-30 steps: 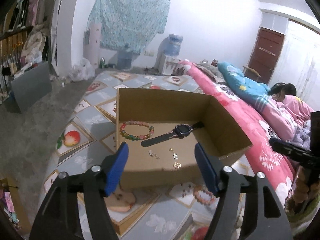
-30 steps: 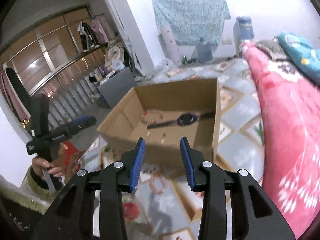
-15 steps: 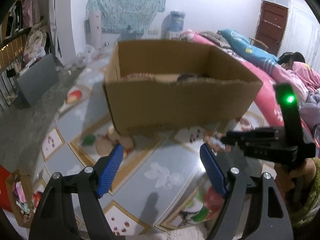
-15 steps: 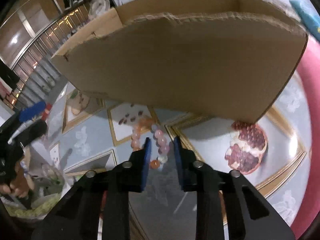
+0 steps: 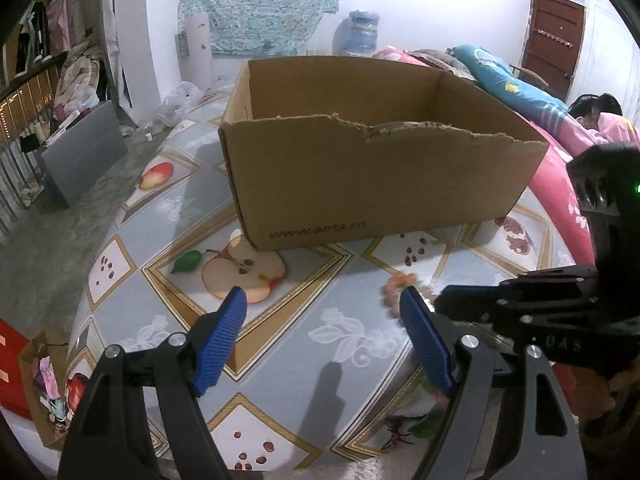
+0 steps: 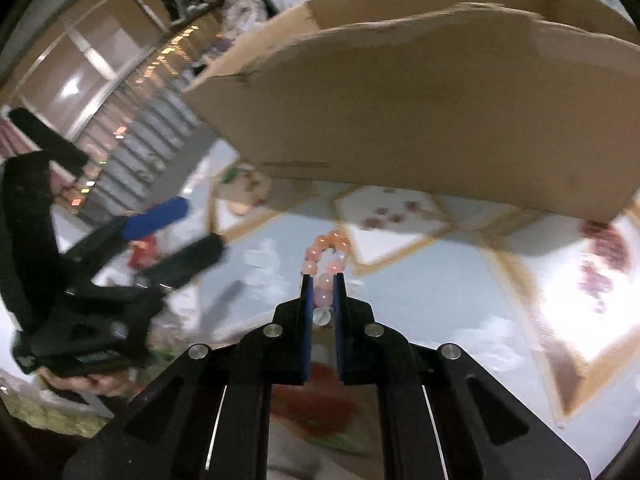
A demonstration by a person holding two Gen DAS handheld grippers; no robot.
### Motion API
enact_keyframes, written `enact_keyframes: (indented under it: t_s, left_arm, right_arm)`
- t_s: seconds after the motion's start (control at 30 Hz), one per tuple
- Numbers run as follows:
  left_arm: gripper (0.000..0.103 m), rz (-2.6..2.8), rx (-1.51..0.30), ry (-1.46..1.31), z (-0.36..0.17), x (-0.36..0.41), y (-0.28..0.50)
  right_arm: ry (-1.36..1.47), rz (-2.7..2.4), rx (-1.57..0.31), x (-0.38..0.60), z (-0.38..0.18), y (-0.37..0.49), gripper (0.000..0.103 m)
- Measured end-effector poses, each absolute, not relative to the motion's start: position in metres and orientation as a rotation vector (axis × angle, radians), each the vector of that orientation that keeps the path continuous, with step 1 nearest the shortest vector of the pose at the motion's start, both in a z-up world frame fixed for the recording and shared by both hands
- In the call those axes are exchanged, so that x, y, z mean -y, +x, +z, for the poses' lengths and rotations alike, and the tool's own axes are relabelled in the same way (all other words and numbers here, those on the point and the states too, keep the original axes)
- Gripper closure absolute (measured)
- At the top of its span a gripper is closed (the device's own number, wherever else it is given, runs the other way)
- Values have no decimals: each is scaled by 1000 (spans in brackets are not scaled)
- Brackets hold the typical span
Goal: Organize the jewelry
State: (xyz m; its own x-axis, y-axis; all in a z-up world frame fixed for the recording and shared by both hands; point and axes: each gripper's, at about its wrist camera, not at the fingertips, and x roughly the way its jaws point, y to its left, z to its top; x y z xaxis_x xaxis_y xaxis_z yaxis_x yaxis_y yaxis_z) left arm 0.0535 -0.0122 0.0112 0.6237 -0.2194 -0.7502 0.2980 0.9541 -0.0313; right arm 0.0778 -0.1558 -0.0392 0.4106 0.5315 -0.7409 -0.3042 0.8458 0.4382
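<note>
A pink bead bracelet (image 6: 328, 244) lies on the fruit-patterned tablecloth just in front of the cardboard box (image 6: 420, 112). My right gripper (image 6: 323, 280) is shut on the bracelet's near beads, low over the cloth. In the left wrist view the same bracelet (image 5: 396, 282) peeks out beside my right gripper (image 5: 438, 300). My left gripper (image 5: 320, 294) hovers open above the cloth to the bracelet's left, with nothing between its blue pads. The near wall of the box (image 5: 380, 184) hides what is inside.
The tablecloth (image 5: 352, 340) spreads wide in front of the box. A pink bed (image 5: 560, 184) with a person lying on it runs along the right. A grey box (image 5: 84, 156) stands on the floor at left. A small carton of clutter (image 5: 44, 380) sits lower left.
Both grippers dropped from above the box to the cloth in front of it. The right jaws narrowed and closed on the pink bracelet. The box's contents went out of sight.
</note>
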Motion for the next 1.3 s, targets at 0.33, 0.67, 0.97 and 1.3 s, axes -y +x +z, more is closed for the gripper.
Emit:
enact_keyframes:
  t_s: [0.33,0.67,0.97,1.3]
  left_arm:
    - [26,-286,-860,114,5,17,56]
    - [26,-297,-875,129,1,21,61]
    - [26,-291,-891,129,-3,22,64]
    - [26,-300,-893,139,-5,25,64]
  right_arm:
    - [165,342,-936,185,-28,76,74]
    - [39,216,-914,169,-42,88,74]
    - [-70,179,-849,136,-51,113,79]
    - [7,204,-879,137,-51,118,103]
